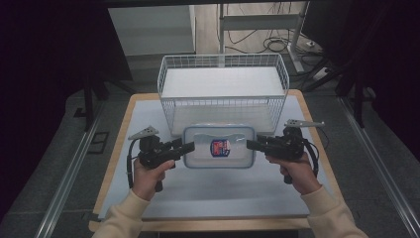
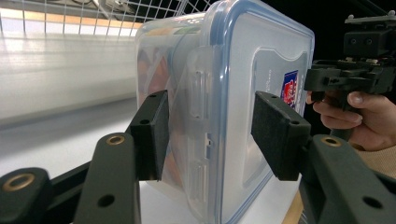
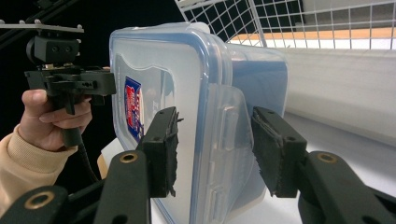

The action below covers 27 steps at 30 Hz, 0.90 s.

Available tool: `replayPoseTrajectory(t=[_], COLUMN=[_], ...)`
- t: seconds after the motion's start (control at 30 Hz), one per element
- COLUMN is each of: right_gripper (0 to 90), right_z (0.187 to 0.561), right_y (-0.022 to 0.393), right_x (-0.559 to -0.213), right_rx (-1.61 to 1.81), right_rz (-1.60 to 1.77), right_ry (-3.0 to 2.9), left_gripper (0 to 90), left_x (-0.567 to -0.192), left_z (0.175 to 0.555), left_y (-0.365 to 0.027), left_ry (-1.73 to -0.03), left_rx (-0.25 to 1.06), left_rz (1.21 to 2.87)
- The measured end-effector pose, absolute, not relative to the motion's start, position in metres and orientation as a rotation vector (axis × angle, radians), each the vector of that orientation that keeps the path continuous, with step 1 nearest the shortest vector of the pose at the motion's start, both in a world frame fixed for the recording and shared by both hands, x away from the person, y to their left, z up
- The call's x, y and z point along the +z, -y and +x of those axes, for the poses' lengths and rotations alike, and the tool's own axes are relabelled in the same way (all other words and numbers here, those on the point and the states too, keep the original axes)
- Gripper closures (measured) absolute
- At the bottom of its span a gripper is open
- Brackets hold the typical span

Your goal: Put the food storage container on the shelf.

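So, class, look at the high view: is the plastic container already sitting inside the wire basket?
No. The plastic container rests on the table in front of the wire basket, between the two grippers, outside its walls.

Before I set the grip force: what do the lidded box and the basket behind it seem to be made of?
The box looks like clear, glossy plastic: the table shows through its walls, and its blue-tinted lid has moulded clip flaps. Probably stiff but slippery. The basket seems to be white-coated metal wire: thin rods in an open grid, though coated plastic can't be ruled out.
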State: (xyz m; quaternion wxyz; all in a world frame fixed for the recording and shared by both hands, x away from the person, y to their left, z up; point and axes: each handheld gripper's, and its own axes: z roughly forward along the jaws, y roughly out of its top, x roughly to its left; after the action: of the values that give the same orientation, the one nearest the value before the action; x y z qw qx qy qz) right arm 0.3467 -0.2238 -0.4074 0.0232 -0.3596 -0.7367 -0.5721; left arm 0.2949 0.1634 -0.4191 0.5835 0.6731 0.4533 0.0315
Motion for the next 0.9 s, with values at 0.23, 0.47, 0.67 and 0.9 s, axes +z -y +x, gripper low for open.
replayPoseTrajectory(t=[0.23, 0.47, 0.67, 0.9], right_gripper=[52.8, 52.8, 52.9, 52.9], right_z=[0.348, 0.354, 0.357, 0.362], right_y=[0.224, 0.223, 0.223, 0.222], right_x=[-0.397, -0.382, -0.37, -0.362], right_rx=[-1.784, -1.806, -1.833, -1.842], right_rz=[-1.104, -1.094, -1.08, -1.072], right_ry=[2.294, 2.301, 2.314, 2.32], left_gripper=[47.9, 47.8, 47.8, 47.8], left_x=[-0.41, -0.395, -0.385, -0.377], left_z=[0.298, 0.303, 0.308, 0.312], left_y=[-0.164, -0.164, -0.164, -0.165], left_ry=[-1.047, -1.032, -1.014, -1.01], left_rx=[0.081, 0.104, 0.116, 0.123], left_rz=[1.57, 1.561, 1.559, 1.556])
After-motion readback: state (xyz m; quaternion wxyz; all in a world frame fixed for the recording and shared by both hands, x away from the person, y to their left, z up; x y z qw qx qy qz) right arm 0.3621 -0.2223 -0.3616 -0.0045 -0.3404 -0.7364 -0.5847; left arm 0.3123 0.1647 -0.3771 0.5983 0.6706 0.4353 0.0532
